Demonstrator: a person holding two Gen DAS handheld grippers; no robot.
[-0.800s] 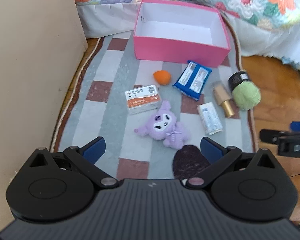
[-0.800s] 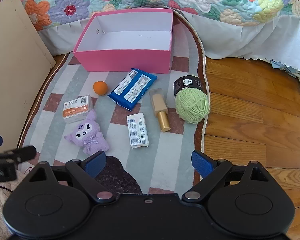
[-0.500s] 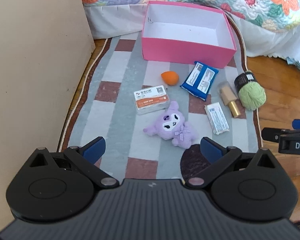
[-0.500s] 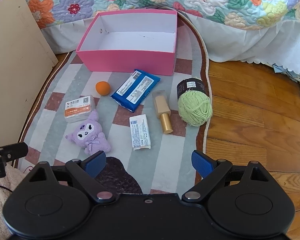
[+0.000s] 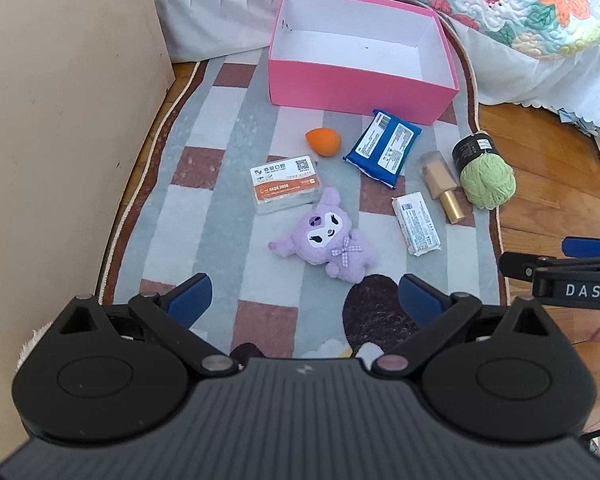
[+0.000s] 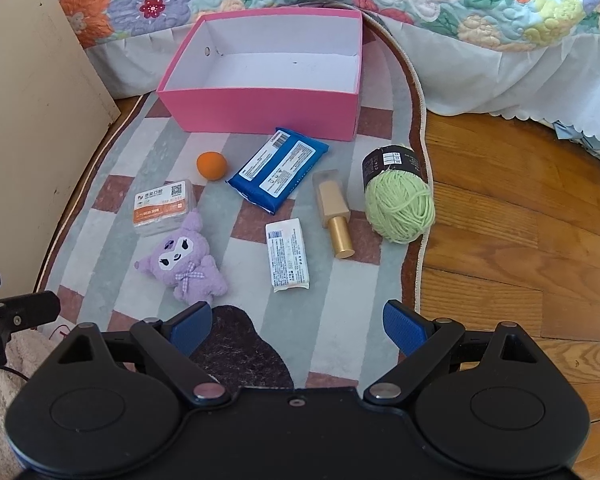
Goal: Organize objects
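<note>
overhead, both tongs, left [image 5: 304,294] and right [image 6: 298,322], tilted steeply downward (spread wide, holding nothing)

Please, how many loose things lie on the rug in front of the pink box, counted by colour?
Orange: 2, sponge and card case
Blue: 1, packet
Purple: 1, plush toy
White: 1, packet
Gold: 1, bottle
Green: 1, yarn ball
Total: 7

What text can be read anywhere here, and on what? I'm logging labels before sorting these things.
"DAS": white letters on the right gripper, running off the frame edge.
"6638 3008", roughly: orange band of the clear card box; its characters above are too small.
Blue packet, white sachet, yarn ball band: print too small to read.
</note>
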